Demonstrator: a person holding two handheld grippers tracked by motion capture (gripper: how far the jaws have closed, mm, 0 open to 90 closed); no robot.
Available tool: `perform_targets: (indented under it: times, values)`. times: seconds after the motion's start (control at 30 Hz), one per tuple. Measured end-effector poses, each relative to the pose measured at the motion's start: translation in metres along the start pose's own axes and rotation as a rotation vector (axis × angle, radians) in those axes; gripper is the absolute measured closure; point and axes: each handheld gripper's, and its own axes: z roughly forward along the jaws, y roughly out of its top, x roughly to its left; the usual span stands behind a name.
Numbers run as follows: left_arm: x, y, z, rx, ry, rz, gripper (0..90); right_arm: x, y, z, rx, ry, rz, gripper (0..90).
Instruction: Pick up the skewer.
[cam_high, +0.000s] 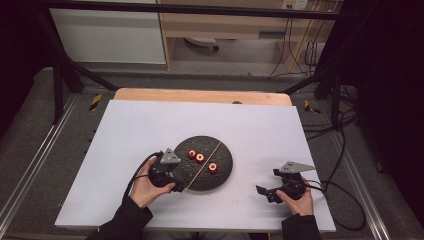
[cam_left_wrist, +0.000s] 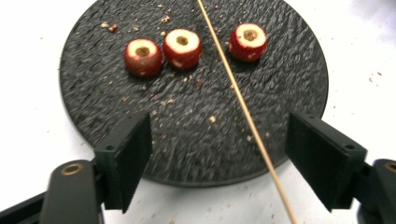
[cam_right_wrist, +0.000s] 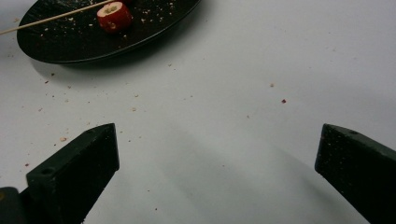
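The left gripper (cam_left_wrist: 219, 163), jaws apart, is positioned at the near rim of the black plate (cam_left_wrist: 289, 84), with the wooden skewer (cam_left_wrist: 243, 112) between them, untouched. Three cored red fruits (cam_left_wrist: 182, 46) are seated on the plate's far half. The right gripper (cam_right_wrist: 217, 172), jaws spread, is held over bare counter (cam_right_wrist: 261, 70), well apart from the plate.

A white table (cam_high: 150, 130) bears a black plate (cam_high: 224, 170) and scattered crumbs (cam_right_wrist: 135, 109).

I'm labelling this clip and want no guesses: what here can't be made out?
- Thin wooden skewer: both ends cut off by the left gripper view's edges.
- Round black textured plate: far side cut off by the right gripper view's top edge.
- Three cored red fruit pieces: too small in the high view to identify.
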Motion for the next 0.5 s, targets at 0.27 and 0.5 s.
perform_targets:
  times: [0.27,0.5]
  values:
    - [-0.012,0.010,0.017,0.042,0.020,-0.002,34.9,0.000,0.000,0.000,0.001,0.002,0.002,0.6]
    - [-0.020,0.018,0.030,0.084,0.053,0.011,44.2,0.000,0.000,0.000,-0.002,0.005,0.003,0.6]
